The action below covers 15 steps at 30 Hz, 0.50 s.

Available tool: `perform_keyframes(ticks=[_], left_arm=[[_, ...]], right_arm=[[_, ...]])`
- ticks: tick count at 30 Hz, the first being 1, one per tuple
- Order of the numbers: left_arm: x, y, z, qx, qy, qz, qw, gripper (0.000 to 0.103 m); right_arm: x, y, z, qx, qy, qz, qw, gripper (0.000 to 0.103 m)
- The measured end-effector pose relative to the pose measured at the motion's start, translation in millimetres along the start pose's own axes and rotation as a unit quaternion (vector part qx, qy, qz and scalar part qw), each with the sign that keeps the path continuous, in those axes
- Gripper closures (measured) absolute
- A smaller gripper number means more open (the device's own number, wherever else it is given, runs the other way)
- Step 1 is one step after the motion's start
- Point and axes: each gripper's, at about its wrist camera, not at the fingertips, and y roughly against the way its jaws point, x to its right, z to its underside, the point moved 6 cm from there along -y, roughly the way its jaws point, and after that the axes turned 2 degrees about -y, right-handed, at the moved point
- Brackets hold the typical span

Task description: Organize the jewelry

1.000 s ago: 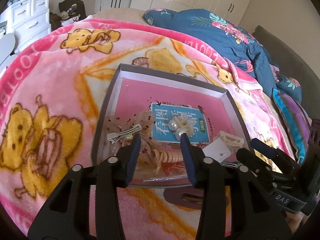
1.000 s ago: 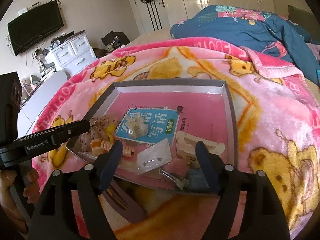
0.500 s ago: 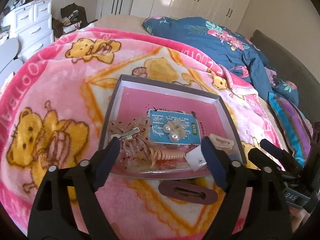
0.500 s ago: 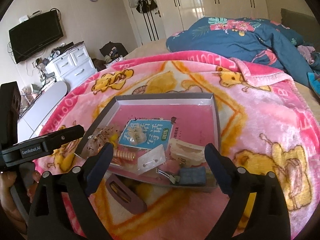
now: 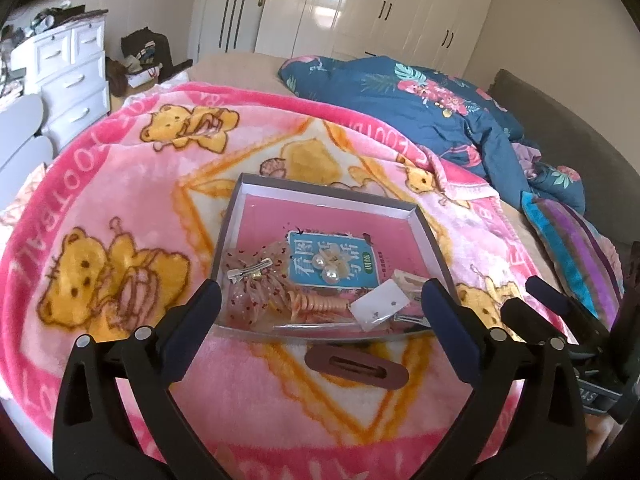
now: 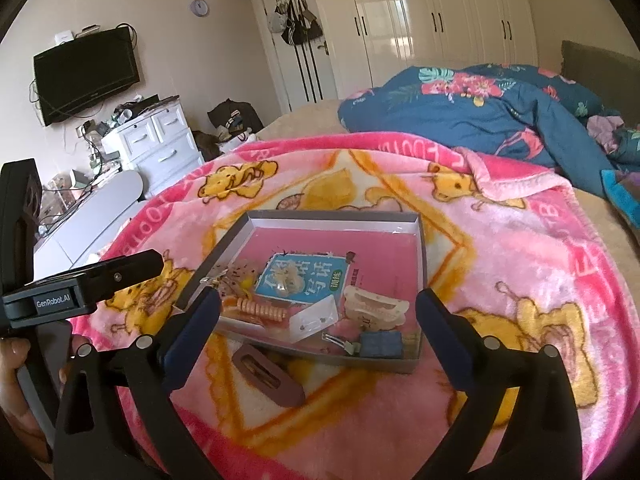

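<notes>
A grey box lid (image 5: pixel 430 228) (image 6: pixel 422 264) with a pink floor lies on the pink bear blanket. In it are a blue booklet (image 5: pixel 360 276) (image 6: pixel 320 280), pearl earrings (image 5: pixel 326 268), a mesh bow with a metal clip (image 5: pixel 252 280), an orange coil hair tie (image 5: pixel 320 303) (image 6: pixel 256 310), an earring card (image 5: pixel 380 307) (image 6: pixel 316 316), a cream claw clip (image 6: pixel 376 304) and a blue piece (image 6: pixel 380 344). A brown hair clip (image 5: pixel 356 366) (image 6: pixel 268 374) lies on the blanket in front of the lid. My left gripper (image 5: pixel 320 336) and right gripper (image 6: pixel 318 332) are both open and empty, held above and short of the lid.
A dark blue floral quilt (image 5: pixel 420 112) (image 6: pixel 480 108) is bunched at the back right of the bed. A striped pillow (image 5: pixel 576 248) lies at the right. White drawers (image 5: pixel 72 72) (image 6: pixel 156 144) stand off the bed to the left.
Both grippers have drawn back and up from the lid. The left gripper's jaws have opened wide. The items in the lid have not moved.
</notes>
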Motion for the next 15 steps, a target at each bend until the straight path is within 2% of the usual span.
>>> perform_keyframes(ticks=[15], left_arm=[[3.5,37.0,31.0,0.011,-0.009,-0.005,0.9999,0.009]], right_arm=[[-5.1,31.7,18.9,0.010,0.003,0.007,1.000,0.005]])
